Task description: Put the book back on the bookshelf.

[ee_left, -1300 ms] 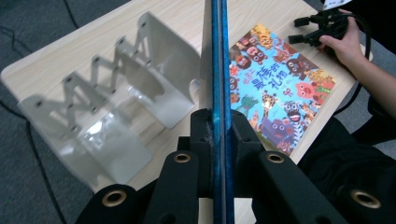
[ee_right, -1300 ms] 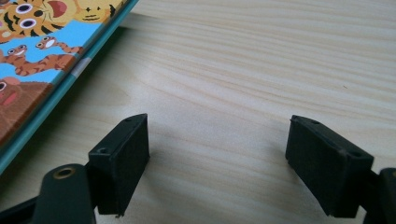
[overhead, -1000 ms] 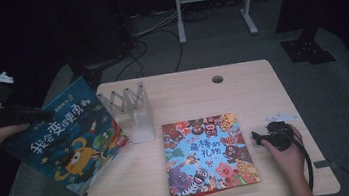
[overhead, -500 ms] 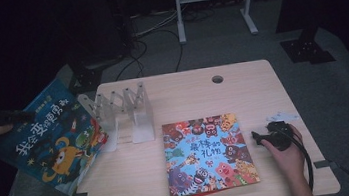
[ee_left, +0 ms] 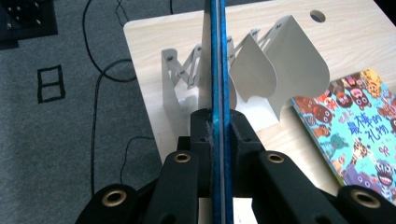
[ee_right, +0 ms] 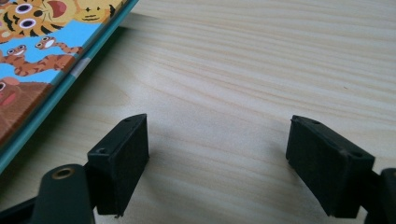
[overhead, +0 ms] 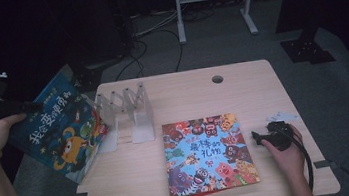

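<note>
Leftward off the counter [overhead: 242, 89] went the blue picture book [overhead: 57, 127], clamped in the left tongs [ee_left: 218, 126]; right tongs [ee_right: 217, 161] gape wide, holding nothing.

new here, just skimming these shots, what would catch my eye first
The blue picture book held tilted in the air past the table's left edge, clamped edge-on in the left hand-held gripper. Next the white folding book rack on the table, and the bright animal-cover book lying flat beside the open right hand-held gripper.
</note>
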The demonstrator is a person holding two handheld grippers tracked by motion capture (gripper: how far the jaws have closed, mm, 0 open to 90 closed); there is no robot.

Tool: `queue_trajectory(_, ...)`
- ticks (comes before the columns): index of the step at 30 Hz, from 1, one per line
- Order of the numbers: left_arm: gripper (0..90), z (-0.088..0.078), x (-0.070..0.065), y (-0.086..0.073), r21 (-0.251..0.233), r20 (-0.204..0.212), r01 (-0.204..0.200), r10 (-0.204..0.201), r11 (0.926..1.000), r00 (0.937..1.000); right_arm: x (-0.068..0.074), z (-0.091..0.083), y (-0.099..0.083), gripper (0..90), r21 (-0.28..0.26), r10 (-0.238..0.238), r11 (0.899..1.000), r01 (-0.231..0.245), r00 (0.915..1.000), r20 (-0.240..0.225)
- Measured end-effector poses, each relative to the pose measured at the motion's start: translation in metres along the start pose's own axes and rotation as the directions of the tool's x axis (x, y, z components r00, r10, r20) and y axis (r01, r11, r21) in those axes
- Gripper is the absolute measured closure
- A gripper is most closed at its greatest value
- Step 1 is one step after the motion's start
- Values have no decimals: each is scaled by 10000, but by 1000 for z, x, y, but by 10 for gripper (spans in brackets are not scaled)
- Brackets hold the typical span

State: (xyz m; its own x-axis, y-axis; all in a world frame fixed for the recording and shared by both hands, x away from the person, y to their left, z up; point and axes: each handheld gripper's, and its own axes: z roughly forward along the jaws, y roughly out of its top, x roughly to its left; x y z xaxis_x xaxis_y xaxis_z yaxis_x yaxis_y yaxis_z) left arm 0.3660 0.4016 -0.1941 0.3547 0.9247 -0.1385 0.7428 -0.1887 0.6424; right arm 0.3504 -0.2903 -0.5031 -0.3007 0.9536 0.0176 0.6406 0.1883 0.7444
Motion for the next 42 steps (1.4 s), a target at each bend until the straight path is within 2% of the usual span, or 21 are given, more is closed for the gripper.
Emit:
queue_trajectory(7,825,19,-3,12,118,-299,63,-59,9999,9995,0,0,0,203,-1,-1,10000,1,10000,-2)
queue_trajectory(12,824,31,-5,19,-22,-630,219,-220,9998,9978,0,0,0,203,-1,1,10000,-1,10000,0)
queue_trajectory(19,824,46,-5,20,-235,-707,387,-403,9990,9967,0,0,0,203,-3,-2,10000,2,10000,-2)
queue_trajectory(22,825,47,-6,21,-366,-765,400,-427,9985,9962,0,0,0,203,-2,1,10000,-1,10000,-3)
queue_trajectory(31,823,48,-2,23,-350,-730,454,-479,9984,9962,0,0,0,203,-1,-1,10000,1,10000,-1)
queue_trajectory(42,820,46,-3,27,34,-746,285,-282,9996,9968,0,0,0,203,-8,2,10000,-2,10000,-1)
